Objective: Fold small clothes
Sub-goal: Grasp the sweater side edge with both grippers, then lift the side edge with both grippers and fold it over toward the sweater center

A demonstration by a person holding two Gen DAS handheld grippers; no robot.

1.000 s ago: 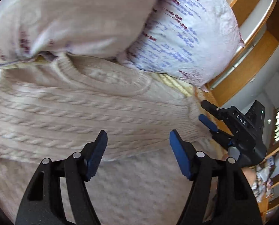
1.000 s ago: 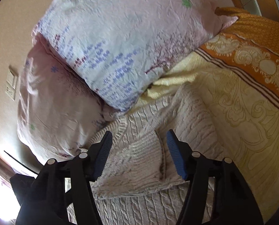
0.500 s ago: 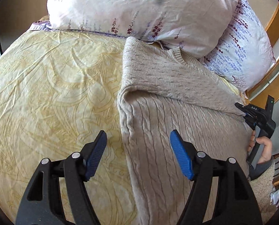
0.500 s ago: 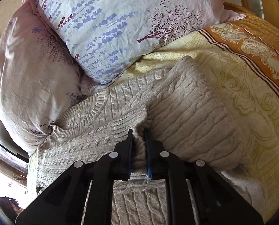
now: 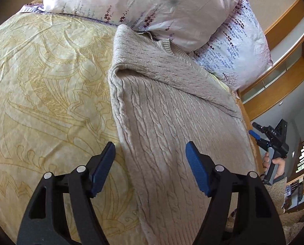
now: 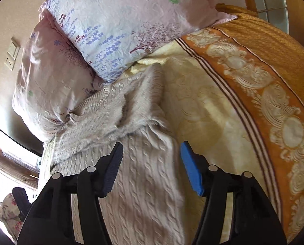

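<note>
A beige cable-knit sweater (image 5: 168, 122) lies flat on the yellow bedspread (image 5: 39, 94), its collar up against the pillows and both sleeves folded in across the chest. It also shows in the right wrist view (image 6: 135, 175). My left gripper (image 5: 150, 167) is open and empty, above the sweater's left edge. My right gripper (image 6: 151, 167) is open and empty, above the sweater's right edge, below the folded sleeve (image 6: 139, 110). The right gripper also appears in the left wrist view (image 5: 254, 132), off the sweater's right side.
Two floral pillows (image 5: 152, 6) (image 6: 121, 28) lie at the head of the bed, touching the sweater's collar. An orange patterned border (image 6: 264, 81) runs along the bedspread's right side. A wooden shelf unit (image 5: 284, 61) stands beyond the bed.
My right gripper has let go of the sleeve it pinched half a second ago and drawn back, open. My left gripper has stayed open and pulled back from the collar to the sweater's left edge.
</note>
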